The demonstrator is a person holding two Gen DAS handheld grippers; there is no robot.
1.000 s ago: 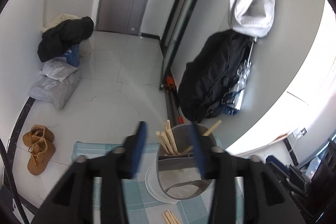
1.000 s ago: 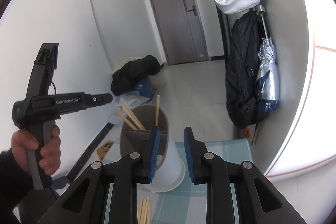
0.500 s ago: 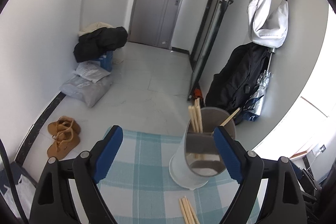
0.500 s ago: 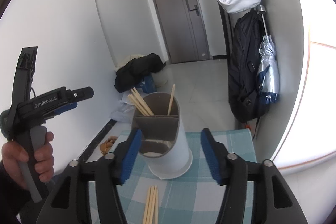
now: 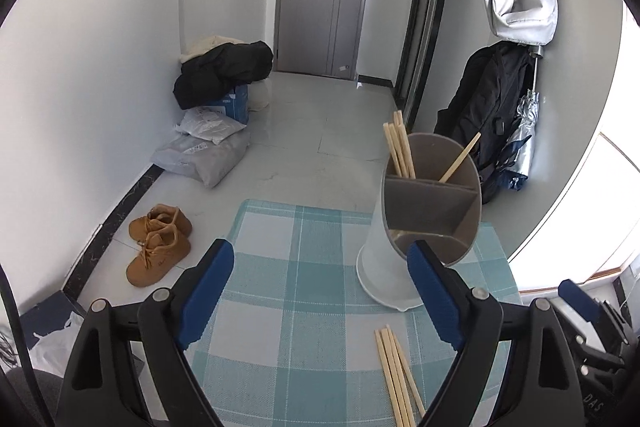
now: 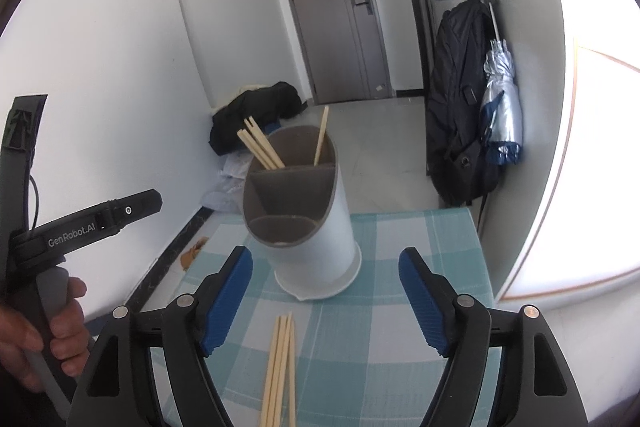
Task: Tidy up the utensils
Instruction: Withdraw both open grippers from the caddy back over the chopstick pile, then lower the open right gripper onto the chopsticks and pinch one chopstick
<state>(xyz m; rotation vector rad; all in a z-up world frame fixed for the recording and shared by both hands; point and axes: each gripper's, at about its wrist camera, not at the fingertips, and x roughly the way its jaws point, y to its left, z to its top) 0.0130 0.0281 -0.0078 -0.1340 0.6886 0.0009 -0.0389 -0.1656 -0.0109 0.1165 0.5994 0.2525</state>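
Both the left gripper [image 5: 320,287] and right gripper [image 6: 325,294] have just been opening, nothing between the fingers. Next, I judge: lower the right gripper squarely over the loose chopsticks [image 6: 280,367] on the desk [image 6: 400,307], clench mid-length, then drop them into the holder [image 6: 304,211].

Bright daylight from window [image 6: 592,131] at right, glare blown out; edges bent, corners black; focus sharp.

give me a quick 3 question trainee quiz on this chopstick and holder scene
1. True or false: the utensil holder lies tipped over on the checked cloth.
2. Where are the loose chopsticks? A) on the cloth, B) on the floor, C) in the right gripper.
3. Fill in: both the right gripper and the left gripper are ____.

Key: 1 false, it stands upright. 2 A. 3 open, jaws just widened, nothing between them.
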